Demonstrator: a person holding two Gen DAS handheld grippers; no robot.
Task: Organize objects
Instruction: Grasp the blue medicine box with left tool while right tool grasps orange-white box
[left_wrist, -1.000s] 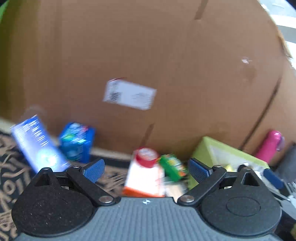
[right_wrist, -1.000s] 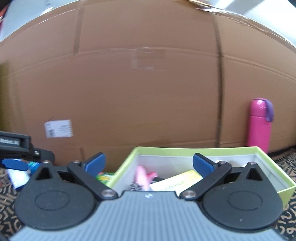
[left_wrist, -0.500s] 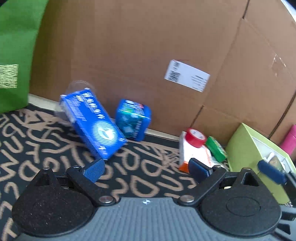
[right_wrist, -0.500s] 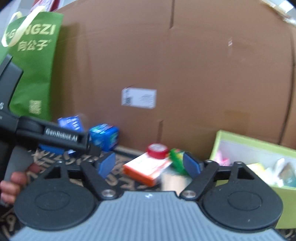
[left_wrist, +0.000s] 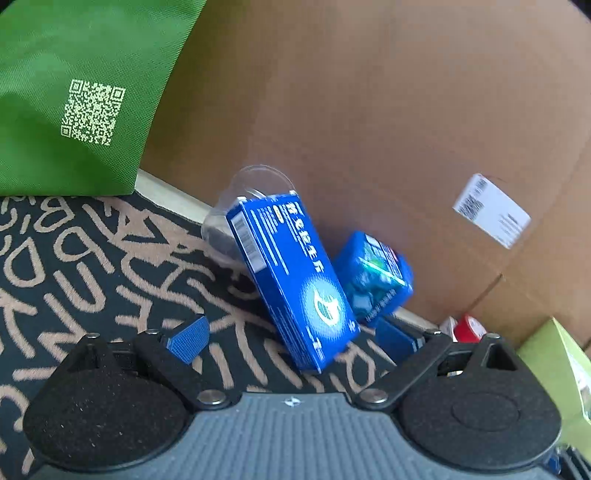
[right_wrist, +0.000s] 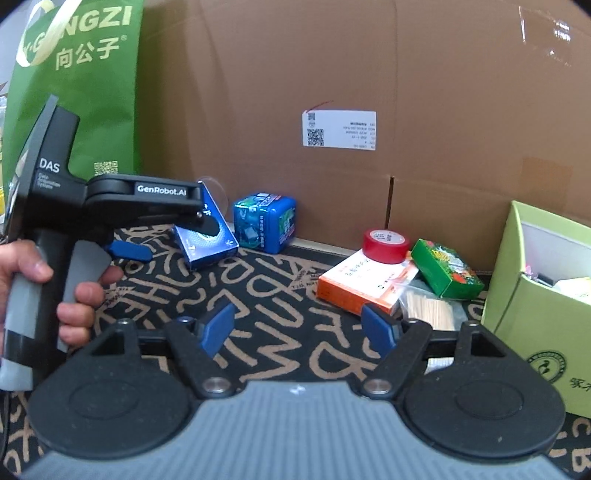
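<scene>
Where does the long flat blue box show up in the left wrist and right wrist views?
Left wrist: the long blue box lies tilted at centre, just ahead of the open left gripper.
Right wrist: it sits left of centre, partly hidden behind the left gripper.
Shared landmark: the blue cube box stands right of it, against the cardboard.

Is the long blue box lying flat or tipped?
Tipped. The long blue box rests with one end on the patterned mat, its other end raised against a clear plastic container. Left gripper jaws open around it, not pressing.
</scene>
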